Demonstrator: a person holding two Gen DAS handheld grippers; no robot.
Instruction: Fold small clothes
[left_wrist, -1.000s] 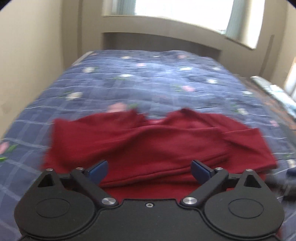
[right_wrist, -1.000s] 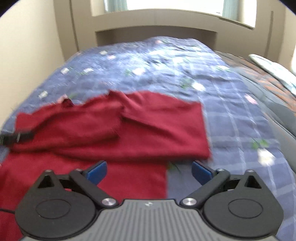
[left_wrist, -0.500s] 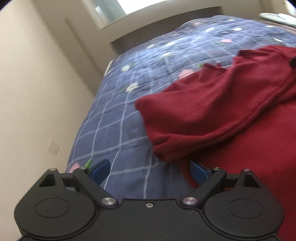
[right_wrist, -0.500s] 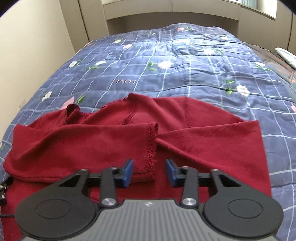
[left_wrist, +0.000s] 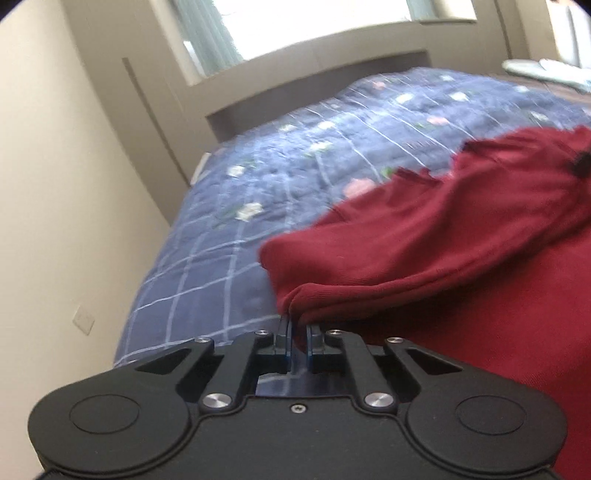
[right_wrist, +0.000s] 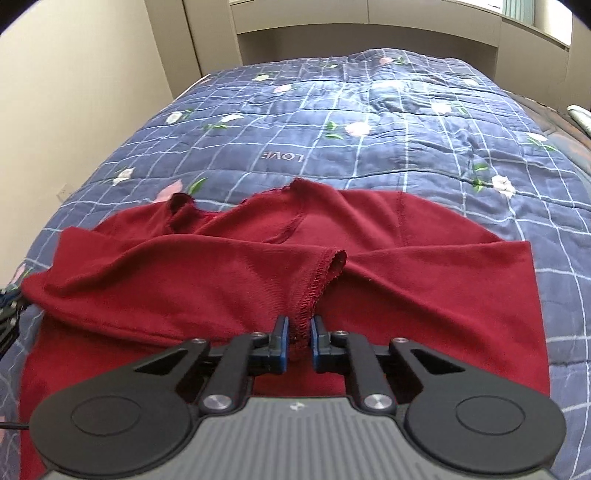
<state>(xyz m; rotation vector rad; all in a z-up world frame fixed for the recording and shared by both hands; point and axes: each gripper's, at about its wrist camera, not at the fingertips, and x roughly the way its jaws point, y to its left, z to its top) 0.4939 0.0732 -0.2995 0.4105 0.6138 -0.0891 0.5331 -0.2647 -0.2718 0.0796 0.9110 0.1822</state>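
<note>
Red top (right_wrist: 236, 280) lies spread near the bed's (right_wrist: 369, 110) front edge. Left gripper (left_wrist: 297, 332) is closing on its folded side edge, right gripper (right_wrist: 298, 334) closing on the sleeve cuff (right_wrist: 321, 273). Risk: thin pinches w/ little cloth could slip when lifted, undoing the fold.

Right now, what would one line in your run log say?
task: fold small clothes | left gripper: closing on fold of dark red knit sweater | right gripper: closing on frayed sleeve cuff | surface: blue checked floral quilt

Red sweater (left_wrist: 424, 251) cut off at right and bottom edges of left view, quilt (left_wrist: 295, 173) flowers blurred mid-frame, dark object (left_wrist: 581, 164) at right edge unidentifiable, cables (right_wrist: 9, 314) clipped at right view's left edge
</note>
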